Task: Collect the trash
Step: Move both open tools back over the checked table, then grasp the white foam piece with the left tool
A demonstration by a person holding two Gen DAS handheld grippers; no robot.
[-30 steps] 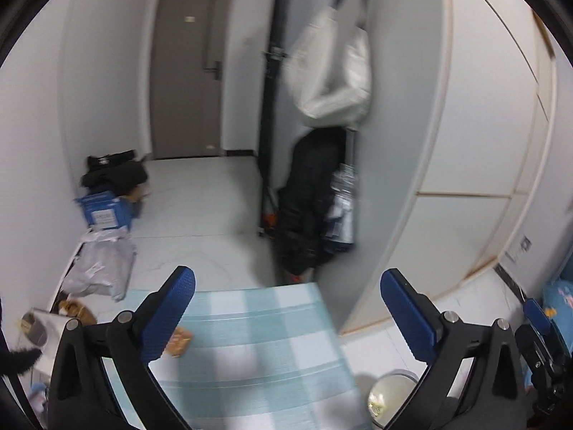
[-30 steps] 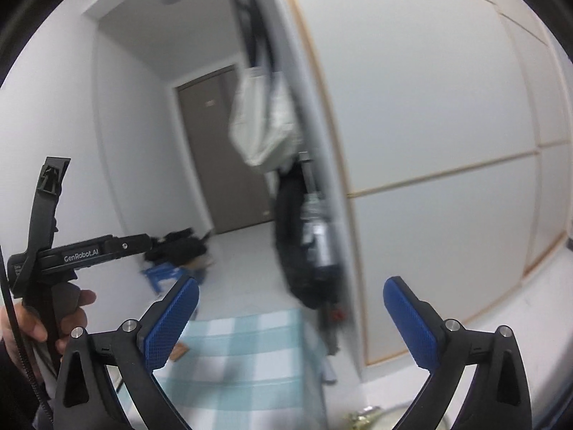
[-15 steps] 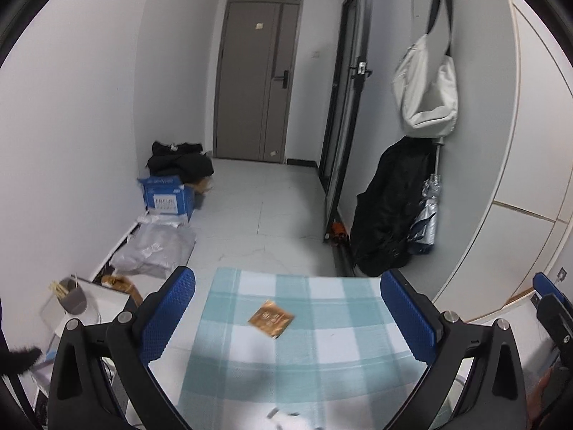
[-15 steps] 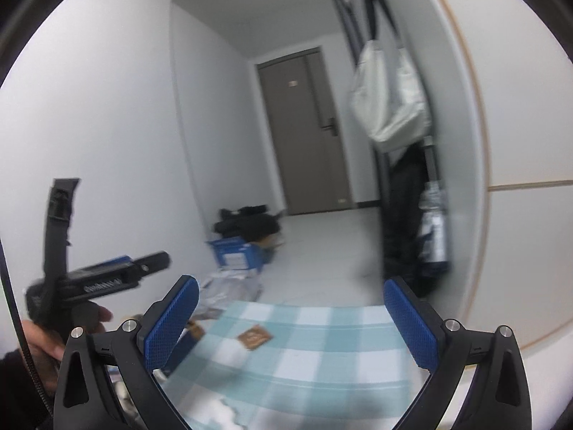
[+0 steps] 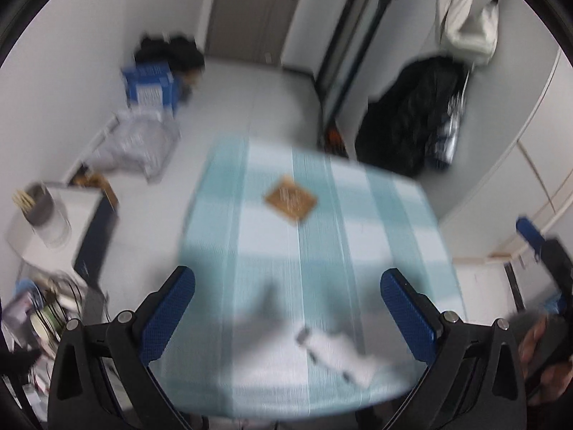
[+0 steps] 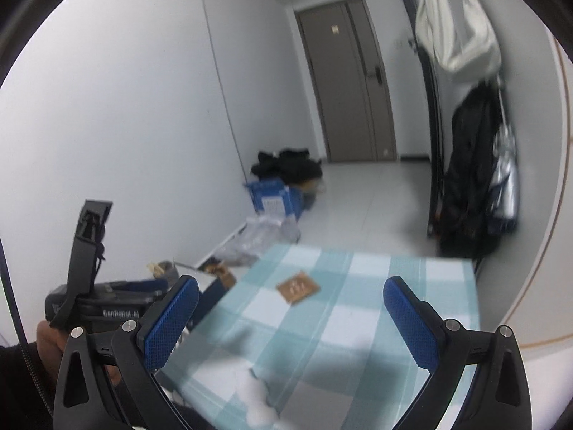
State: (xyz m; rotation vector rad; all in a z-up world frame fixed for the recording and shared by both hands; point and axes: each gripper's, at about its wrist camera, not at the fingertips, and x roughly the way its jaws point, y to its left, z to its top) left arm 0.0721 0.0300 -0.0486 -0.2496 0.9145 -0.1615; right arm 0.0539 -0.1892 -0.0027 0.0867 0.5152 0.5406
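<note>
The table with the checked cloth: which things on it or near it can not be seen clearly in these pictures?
- Brown wrapper: print unreadable in both views, motion blur.
- White crumpled trash: shape smeared in left wrist view; cut by the bottom edge in right wrist view.
- Table legs: hidden under the cloth.
- Left shelf clutter: blurred, behind the left tongs.

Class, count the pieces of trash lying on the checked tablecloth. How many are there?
2: a brown square wrapper near the middle of the tablecloth, and crumpled white paper near its close edge. Blur may hide smaller bits.

Both wrist cameras are looking forward over the checked tablecloth (image 5: 322, 286) (image 6: 358, 322) toward the door (image 6: 351, 82), the left tilting downward, sharing the brown packet (image 5: 290, 201) (image 6: 298, 287)
</note>
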